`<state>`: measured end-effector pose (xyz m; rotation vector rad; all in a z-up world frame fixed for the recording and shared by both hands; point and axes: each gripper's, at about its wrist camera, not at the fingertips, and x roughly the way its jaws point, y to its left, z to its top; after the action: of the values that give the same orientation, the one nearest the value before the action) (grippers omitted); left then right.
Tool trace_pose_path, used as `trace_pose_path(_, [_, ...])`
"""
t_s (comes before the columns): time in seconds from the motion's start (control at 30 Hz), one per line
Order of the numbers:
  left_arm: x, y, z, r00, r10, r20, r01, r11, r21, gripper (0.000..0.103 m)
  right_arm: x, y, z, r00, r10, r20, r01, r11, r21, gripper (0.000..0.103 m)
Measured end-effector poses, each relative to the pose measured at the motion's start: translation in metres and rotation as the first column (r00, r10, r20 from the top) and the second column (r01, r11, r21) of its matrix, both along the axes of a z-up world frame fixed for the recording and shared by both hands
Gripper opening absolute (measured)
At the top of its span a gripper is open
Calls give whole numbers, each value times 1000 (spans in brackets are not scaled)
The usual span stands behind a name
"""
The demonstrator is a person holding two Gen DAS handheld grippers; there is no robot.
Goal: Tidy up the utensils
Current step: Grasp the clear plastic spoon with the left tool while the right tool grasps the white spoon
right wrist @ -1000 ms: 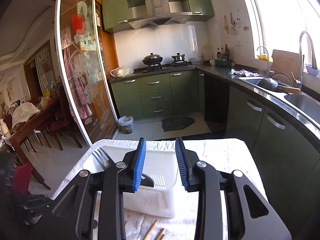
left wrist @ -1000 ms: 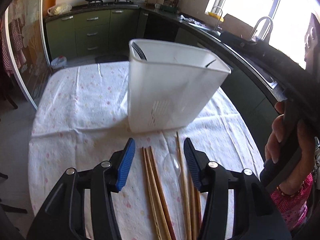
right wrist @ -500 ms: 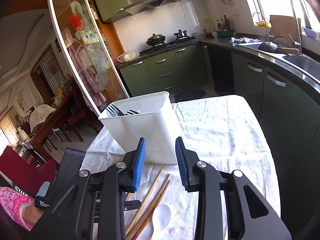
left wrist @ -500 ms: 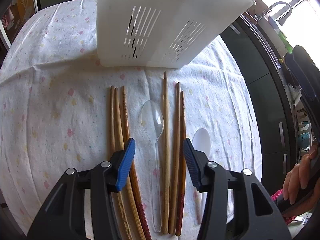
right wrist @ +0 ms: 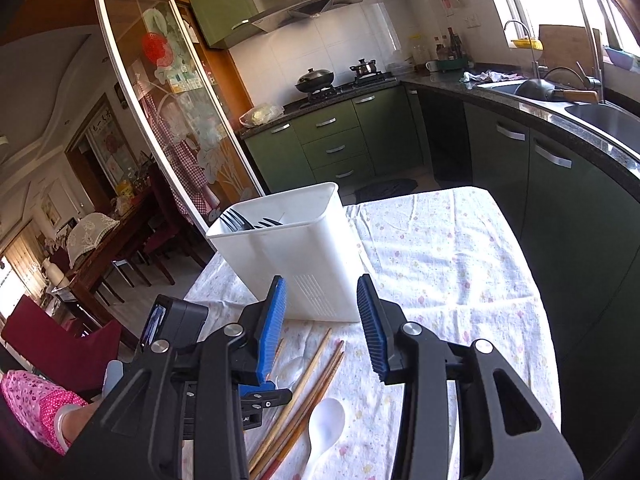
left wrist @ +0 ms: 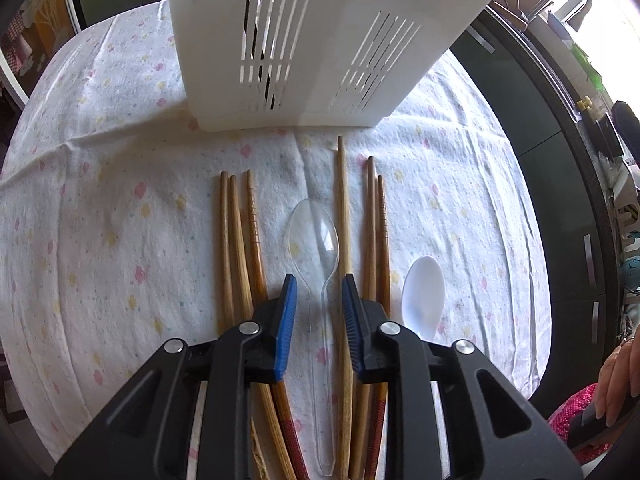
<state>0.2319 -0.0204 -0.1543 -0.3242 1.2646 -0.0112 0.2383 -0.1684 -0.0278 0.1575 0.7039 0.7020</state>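
Left wrist view: round counter [left wrist: 100, 200] w/ white floral cloth fills the frame; dark green cabinets and a sink tap at upper right. White slotted utensil holder [left wrist: 320, 40] stands at top centre. Below it, lying lengthwise: three wooden chopsticks [left wrist: 240, 232] at left, a clear plastic spoon [left wrist: 314, 232] in the middle, one long chopstick [left wrist: 343, 208] touching its right edge, two more chopsticks [left wrist: 376, 220] further right, then a white spoon [left wrist: 423, 292]. Left tongs [left wrist: 319, 312] at lower centre are closing, blue pads either side of the clear spoon's handle and the long chopstick, not pressing yet. Right wrist view: kitchen w/ green cabinets, stove w/ pots, range hood, glass sliding door at left, dining room beyond. Right tongs [right wrist: 322, 328] at lower centre are opening, nothing between the pads, hovering in front of the holder [right wrist: 296, 256]; black forks [right wrist: 248, 220] stick up inside it. Chopsticks and white spoon [right wrist: 324, 424] lie at lower centre of the frame.
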Motion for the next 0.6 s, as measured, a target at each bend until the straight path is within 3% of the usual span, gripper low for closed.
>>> trace_pose_path(0.07, [1,-1,-1,1000,-7,-7,7,1000,14,12,-1,6,-6,999,19,-30,-20,999,-47,38])
trace_pose_path(0.17, [2,-1,-3,1000,-17,-2,17,1000,15,10,-3,16,-23,991,90,-99,-100,990,-98,38])
trace_pose_path(0.27, [2,2,-4,1000,-13,-3,13,1000,-1,9,3,25,-57,953,183,-240,-212,972,-104,38])
trace_pose_path(0.4, [-1,7,0,1000,-18,12,18,1000,-12,8,17,29,-98,904,197,-379,-252,962,-103,38])
trace_pose_path(0.6, [-5,8,7,999,-32,36,33,999,-7,8,23,31,-118,885,188,-425,-259,959,-113,38])
